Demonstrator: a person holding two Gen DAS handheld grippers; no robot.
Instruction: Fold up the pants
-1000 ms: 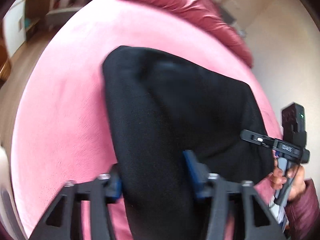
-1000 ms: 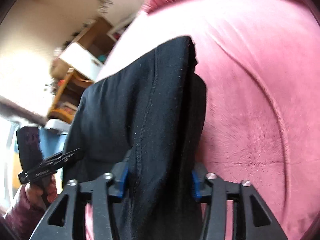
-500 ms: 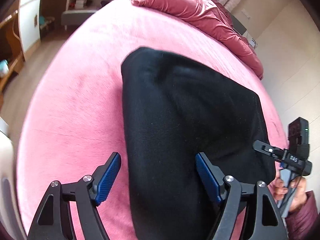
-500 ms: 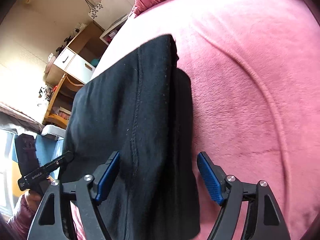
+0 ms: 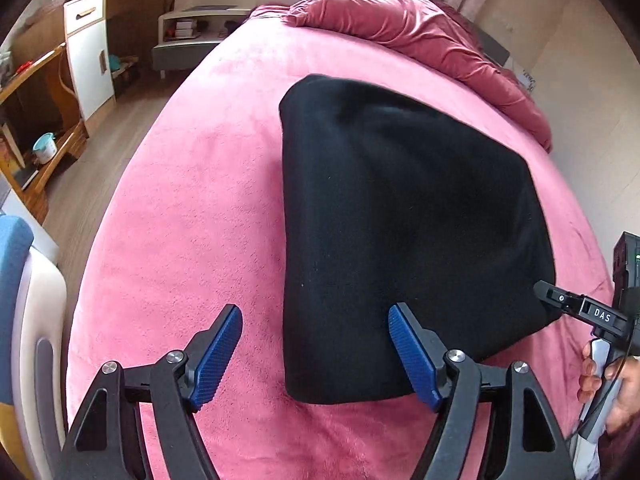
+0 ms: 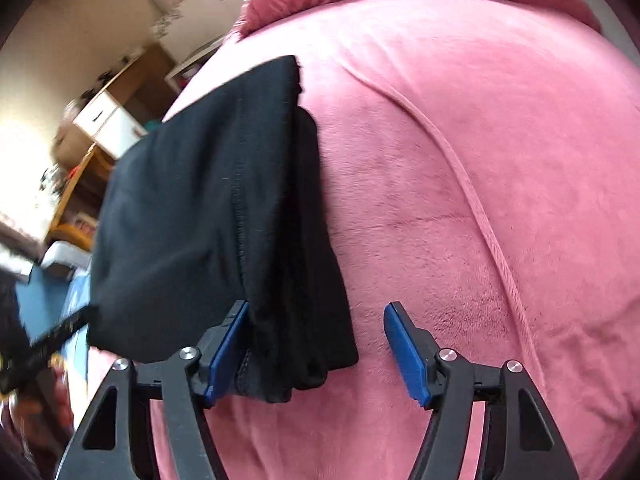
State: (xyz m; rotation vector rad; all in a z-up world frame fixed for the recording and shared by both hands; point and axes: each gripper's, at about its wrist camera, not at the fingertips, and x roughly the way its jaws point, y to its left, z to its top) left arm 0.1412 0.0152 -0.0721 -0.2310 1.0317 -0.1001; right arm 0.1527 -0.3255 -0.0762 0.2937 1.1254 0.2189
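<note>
Black fabric: the folded black knit pants (image 5: 400, 232) lay flat as a thick, roughly rectangular stack on the pink plush bed cover (image 5: 192, 220), about mid-bed, with the rumpled dark-red duvet (image 5: 420, 36) bunched beyond their far edge.
Change: a second before, both grippers were clamped on the near edge of the pants; half a second before, the jaws had sprung apart; at this moment they stood wide and drawn a little back from the cloth.
Left gripper (image 5: 316, 356): blue ribbed pads spread wide, holding nothing; the near-left corner of the pants sat between them without being pinched.
Right gripper (image 6: 316, 352): also spread wide and empty; its left pad touched or nearly touched the layered side edge of the pants, its right pad over bare bed cover.
Meaning: the fold appeared laid down and released, so this stage looked finished; whether another fold was wanted could not be told.
Textures: pants matte, soft, with a stitched seam (image 6: 238, 200) running lengthwise and several stacked layers showing at the edge; bed cover short-piled, velvety, with one raised crease (image 6: 472, 184) beyond the pants' right side.
</note>
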